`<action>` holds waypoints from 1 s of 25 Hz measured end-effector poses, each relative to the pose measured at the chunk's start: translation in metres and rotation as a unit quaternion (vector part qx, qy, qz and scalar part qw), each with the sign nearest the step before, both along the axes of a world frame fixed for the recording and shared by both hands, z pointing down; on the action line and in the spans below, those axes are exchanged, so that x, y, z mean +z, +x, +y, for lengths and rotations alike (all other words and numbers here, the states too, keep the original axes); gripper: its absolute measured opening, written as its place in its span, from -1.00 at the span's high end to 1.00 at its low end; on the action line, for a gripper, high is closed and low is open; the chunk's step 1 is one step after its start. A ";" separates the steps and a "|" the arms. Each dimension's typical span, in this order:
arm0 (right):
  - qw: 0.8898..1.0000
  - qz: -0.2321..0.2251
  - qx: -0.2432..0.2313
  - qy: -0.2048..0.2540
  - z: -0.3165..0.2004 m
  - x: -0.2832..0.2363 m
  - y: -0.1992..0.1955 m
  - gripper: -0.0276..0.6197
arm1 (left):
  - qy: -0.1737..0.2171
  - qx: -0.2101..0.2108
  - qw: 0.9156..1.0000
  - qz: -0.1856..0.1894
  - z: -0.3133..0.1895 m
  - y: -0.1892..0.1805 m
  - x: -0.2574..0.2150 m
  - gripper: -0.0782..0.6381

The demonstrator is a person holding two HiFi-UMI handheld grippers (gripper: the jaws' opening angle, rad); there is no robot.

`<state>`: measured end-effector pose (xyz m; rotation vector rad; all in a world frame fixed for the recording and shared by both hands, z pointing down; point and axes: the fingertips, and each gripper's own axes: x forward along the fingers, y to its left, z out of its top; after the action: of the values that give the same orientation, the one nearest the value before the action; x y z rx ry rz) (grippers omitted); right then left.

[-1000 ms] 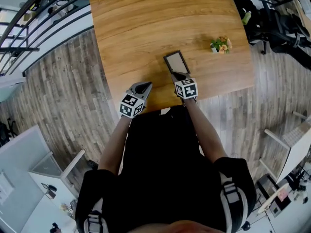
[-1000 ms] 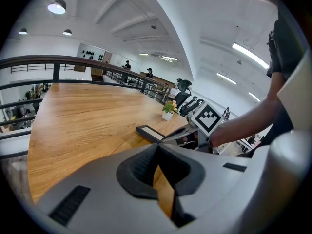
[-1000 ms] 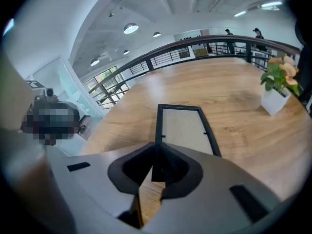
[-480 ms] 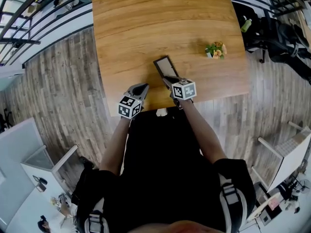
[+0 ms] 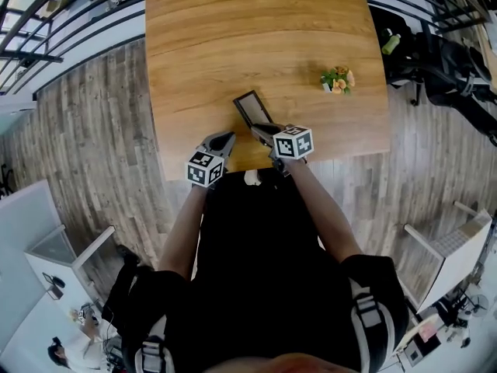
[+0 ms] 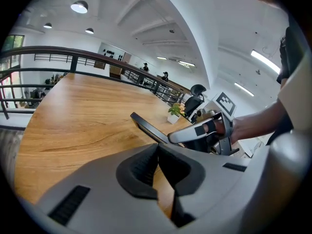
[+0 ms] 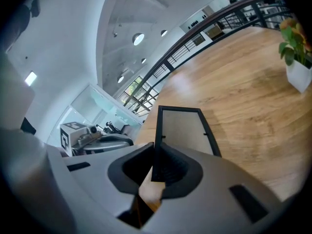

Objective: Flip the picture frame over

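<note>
Here the picture frame (image 7: 183, 129) sits in the right gripper (image 7: 153, 165), whose jaws are clamped on the thin black border of the frame's near short edge. The frame reaches away from the jaws over the wooden table (image 5: 256, 29), with its pale panel facing up in the right gripper view. From the left gripper view it shows almost edge-on and slanted, the end in the jaws lower than the far end; whether the far end touches the wood cannot be told. From the head view the frame lies close to the table's near edge, a little left of the middle. The left gripper (image 6: 157, 164) has its jaws pressed together with nothing between them, and it hangs over the same near edge, just beside the frame on its left and apart from it. A small potted plant (image 5: 336, 79) with orange flowers stands on the table well to the right of the frame.
</note>
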<state>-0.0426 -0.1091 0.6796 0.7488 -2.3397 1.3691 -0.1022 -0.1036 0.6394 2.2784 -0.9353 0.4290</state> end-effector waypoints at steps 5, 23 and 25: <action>0.998 -0.069 -0.001 -0.006 0.001 -0.028 0.002 0.76 | -0.006 -0.028 0.999 0.027 -0.001 -0.003 -0.002 0.72; 0.928 -0.369 -0.042 -0.030 0.034 -0.112 0.006 0.76 | -0.042 -0.099 0.974 0.201 -0.013 -0.007 -0.015 0.27; 0.918 -0.391 -0.047 -0.034 0.036 -0.120 0.007 0.76 | -0.049 -0.098 0.968 0.227 -0.014 -0.007 -0.018 0.21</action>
<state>-0.0352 -0.0731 0.5597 0.0306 -2.8104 1.9483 -0.1093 -0.1179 0.6212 2.0425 -0.8662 -0.1294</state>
